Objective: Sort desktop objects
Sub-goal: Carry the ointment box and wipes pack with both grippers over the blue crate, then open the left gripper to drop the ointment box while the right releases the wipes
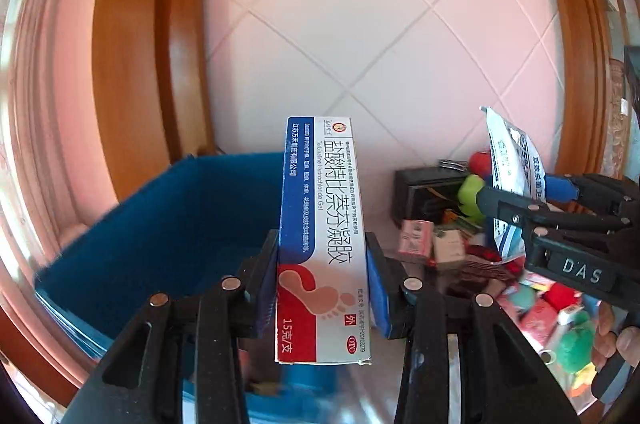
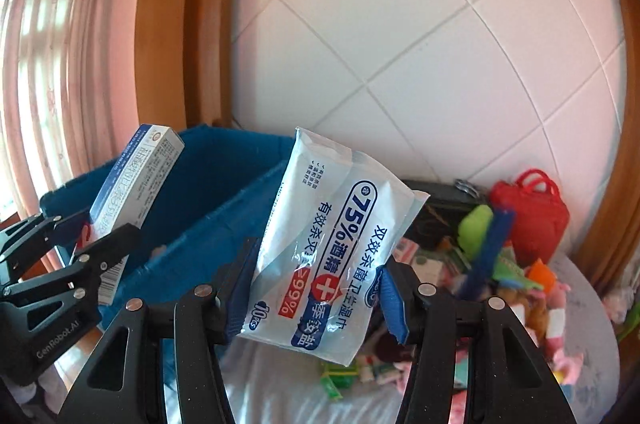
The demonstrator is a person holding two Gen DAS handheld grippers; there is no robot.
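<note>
The gel box [image 1: 322,244] is a long white carton w/ a blue band down one side, a red patch w/ a pale footprint near the bottom, Chinese print plus "Terbinafine Hydrochloride Gel" running lengthwise. It is standing upright betw. the pads of the left tool [image 1: 323,286], which is clamping its lower half from both sides; jaws are sitting narrow, pads pressing on the carton. It is hanging in front of the blue bin [image 1: 168,224], above the near rim. The wipes pack [image 2: 332,248] is a soft white-and-pale-blue pouch, glossy & crinkled, w/ "75%" in a blue oval, a red cross badge and a red "99%" strip; it is tilting, top corner leaning left toward the bin. The right tool [image 2: 316,298] is pinching it at the lower part, blue pads touching both edges, jaws a bit wider than the left's. In the right wrist view the left tool is showing at far left w/ the carton leaning over the bin's edge. Behind, on the worktop [image 2: 280,388], a heap of small items is lying: a red bag [image 2: 532,212], a green plush [image 2: 474,226], small pink & white boxes [image 1: 434,244], a black box [image 1: 420,196]. White tiled wall [image 1: 360,24] is filling the background.
</note>
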